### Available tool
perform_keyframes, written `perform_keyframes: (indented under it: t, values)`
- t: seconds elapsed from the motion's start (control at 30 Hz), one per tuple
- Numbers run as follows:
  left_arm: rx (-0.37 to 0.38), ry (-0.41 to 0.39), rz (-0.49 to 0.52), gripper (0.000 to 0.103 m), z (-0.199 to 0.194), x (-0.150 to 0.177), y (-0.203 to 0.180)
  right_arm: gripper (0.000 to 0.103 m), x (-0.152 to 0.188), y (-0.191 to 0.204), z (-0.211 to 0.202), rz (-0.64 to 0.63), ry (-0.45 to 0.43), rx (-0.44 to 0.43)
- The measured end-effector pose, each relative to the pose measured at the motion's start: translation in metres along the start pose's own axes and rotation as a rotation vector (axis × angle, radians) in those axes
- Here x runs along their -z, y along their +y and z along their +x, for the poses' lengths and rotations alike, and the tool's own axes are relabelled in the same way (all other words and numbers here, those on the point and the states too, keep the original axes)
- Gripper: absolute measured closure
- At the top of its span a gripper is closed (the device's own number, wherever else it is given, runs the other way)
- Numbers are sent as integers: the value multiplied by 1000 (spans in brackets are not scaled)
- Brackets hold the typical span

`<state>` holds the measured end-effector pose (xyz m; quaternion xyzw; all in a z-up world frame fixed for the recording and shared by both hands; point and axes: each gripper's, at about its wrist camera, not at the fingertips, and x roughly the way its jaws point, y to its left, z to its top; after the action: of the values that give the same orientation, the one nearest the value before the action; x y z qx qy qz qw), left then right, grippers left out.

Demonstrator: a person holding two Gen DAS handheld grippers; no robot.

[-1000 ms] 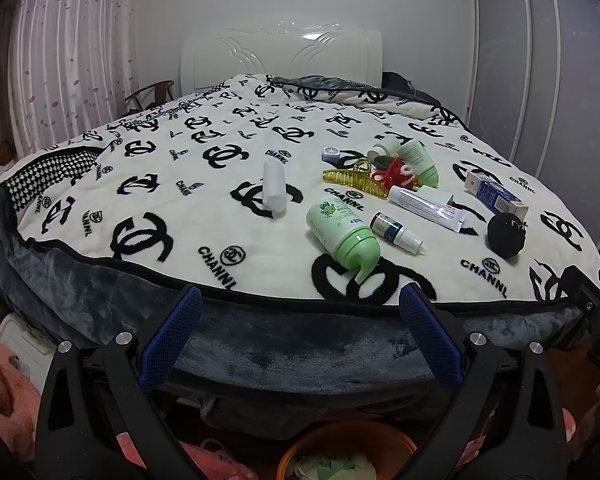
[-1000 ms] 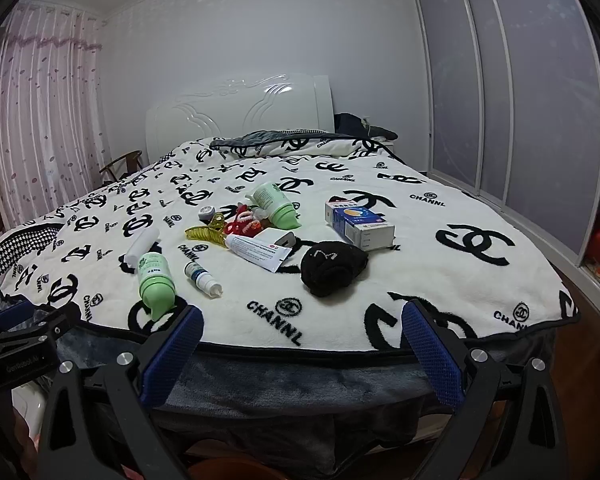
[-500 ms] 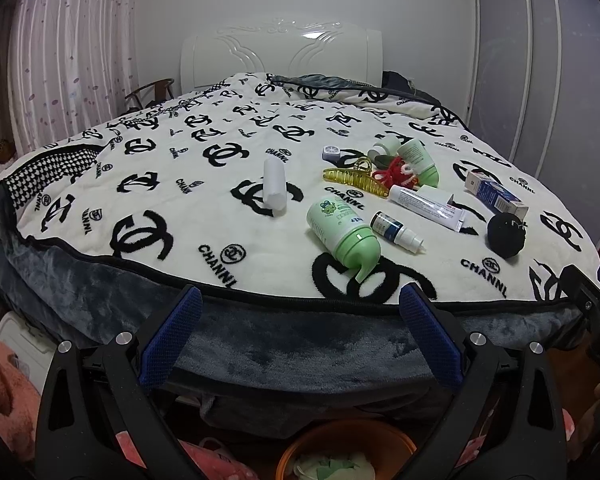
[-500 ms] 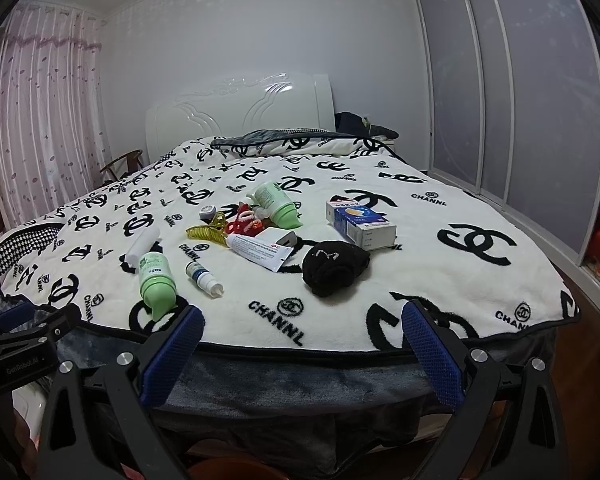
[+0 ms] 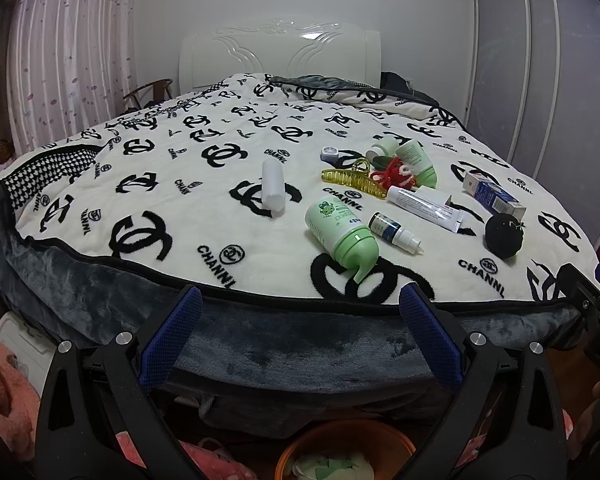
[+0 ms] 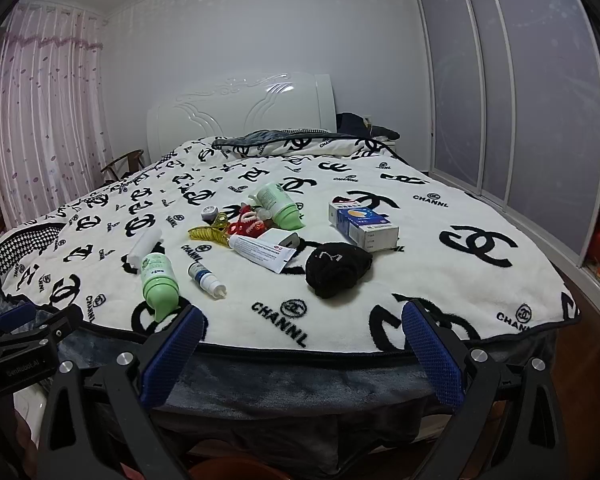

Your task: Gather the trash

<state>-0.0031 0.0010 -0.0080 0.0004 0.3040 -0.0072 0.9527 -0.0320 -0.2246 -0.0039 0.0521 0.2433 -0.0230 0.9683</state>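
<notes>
Spread across the logo-printed bed (image 5: 148, 216), bottles, tubes and a box are clustered near the green pump bottle (image 5: 342, 234), while both tools, left (image 5: 300, 322) and right (image 6: 302, 330), are held spread wide and empty short of it, the orange bin (image 5: 346, 450) waiting below.

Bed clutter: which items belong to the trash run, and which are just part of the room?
Likely job:
near green bottle
dropper bottle
tube
blue box
orange bin

Just there:
blanket
headboard
curtain
</notes>
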Motion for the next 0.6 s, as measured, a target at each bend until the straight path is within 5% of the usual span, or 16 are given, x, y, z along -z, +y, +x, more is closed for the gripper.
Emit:
perform_keyframes:
  t: [0.6]
  values:
    - [2, 3, -1, 7, 2, 1, -5, 5, 1, 0, -1, -1, -1, 0]
